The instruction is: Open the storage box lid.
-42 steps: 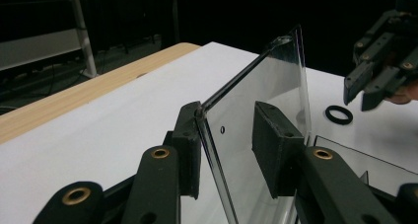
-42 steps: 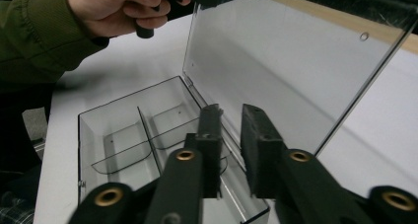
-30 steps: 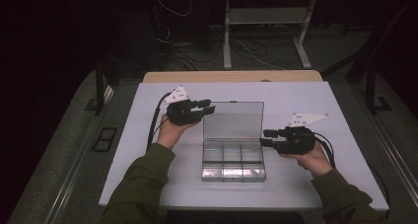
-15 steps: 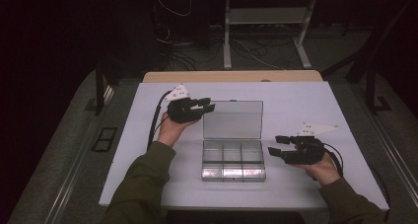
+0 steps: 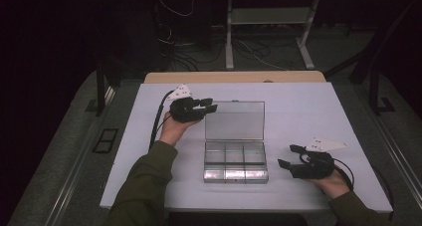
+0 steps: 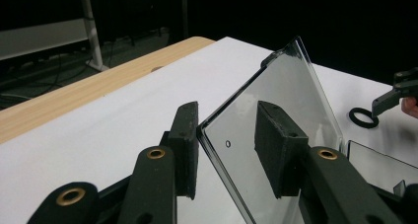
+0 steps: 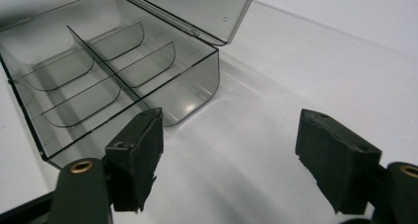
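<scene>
A clear plastic compartment box (image 5: 234, 175) sits mid-table, its lid (image 5: 234, 120) standing open at the back. My left gripper (image 5: 209, 106) is at the lid's upper left corner. In the left gripper view the lid (image 6: 281, 91) passes between the jaws of the left gripper (image 6: 229, 145), which stand wide apart and do not clamp it. My right gripper (image 5: 287, 155) rests low on the table right of the box. Its jaws have just been opening, and the right gripper (image 7: 229, 155) has only bare table between them. A small black ring (image 6: 364, 118) lies on the table by a right jaw tip.
The white table top (image 5: 308, 111) has free room right and left of the box. A wooden strip (image 5: 234, 76) runs along the far edge. Beyond it are metal stand legs (image 5: 229, 47) and cables on a dark floor.
My right gripper has moved away from the box's right side, toward the near right and lower, and its jaws have spread. The left gripper has stayed at the lid.
</scene>
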